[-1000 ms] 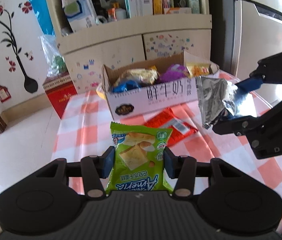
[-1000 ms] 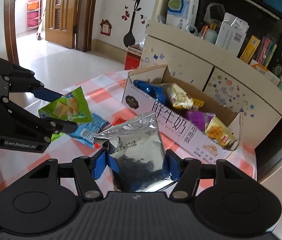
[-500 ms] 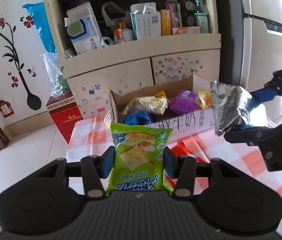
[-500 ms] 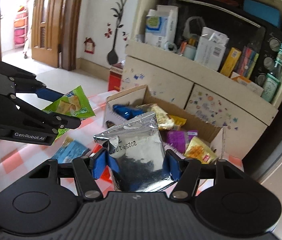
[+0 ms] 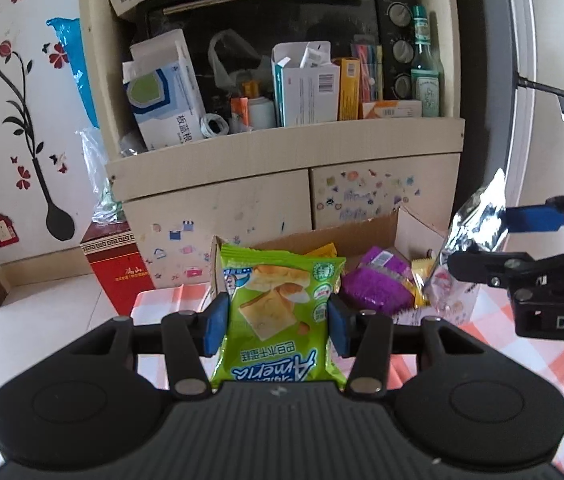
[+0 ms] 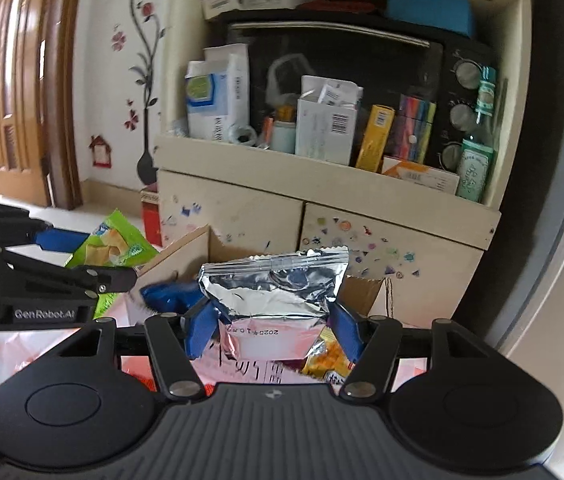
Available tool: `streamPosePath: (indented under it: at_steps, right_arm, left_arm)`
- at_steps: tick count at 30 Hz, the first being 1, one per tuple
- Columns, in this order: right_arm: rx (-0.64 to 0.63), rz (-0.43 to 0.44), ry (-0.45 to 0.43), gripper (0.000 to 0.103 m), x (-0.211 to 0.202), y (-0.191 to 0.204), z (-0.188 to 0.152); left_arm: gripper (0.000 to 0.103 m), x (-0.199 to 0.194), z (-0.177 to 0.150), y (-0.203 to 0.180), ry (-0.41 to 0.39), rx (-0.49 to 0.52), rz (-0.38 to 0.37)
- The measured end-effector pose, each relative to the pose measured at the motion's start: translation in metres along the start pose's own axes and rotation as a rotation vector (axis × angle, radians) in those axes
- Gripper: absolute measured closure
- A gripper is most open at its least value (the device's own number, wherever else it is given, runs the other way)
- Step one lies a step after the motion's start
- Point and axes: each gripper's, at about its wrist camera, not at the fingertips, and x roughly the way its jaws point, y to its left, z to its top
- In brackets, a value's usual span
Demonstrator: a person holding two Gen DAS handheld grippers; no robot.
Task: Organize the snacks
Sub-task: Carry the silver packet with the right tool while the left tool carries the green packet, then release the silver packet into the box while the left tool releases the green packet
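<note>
My left gripper is shut on a green bread snack packet and holds it up in front of the open cardboard box. My right gripper is shut on a silver foil packet, held above the same box. The box holds a purple packet, a blue packet and yellow packets. In the left wrist view the right gripper and foil packet are at the right. In the right wrist view the left gripper and green packet are at the left.
The box stands on a red and white checked tablecloth. Behind it is a cream cabinet with cartons, a bottle and a black oven. A red box stands on the floor at the left. A fridge is at the right.
Both grippers have risen and moved forward toward the box with their packets still held. The box has dropped low in both views and the cabinet fills more of them.
</note>
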Motion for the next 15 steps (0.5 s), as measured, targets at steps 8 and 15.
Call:
streamPosePath:
  at_steps: [8,15]
  right_arm:
    - [0.046,-0.004,0.006,0.039,0.029,-0.004,0.014]
    - [0.164,-0.004,-0.027,0.038,0.059,-0.017,0.025]
  left_arm:
    - [0.054,0.031,0.021,-0.002,-0.016,-0.031,-0.001]
    - [0.052,0.067,0.038,0.006,-0.026,-0.094,-0.023]
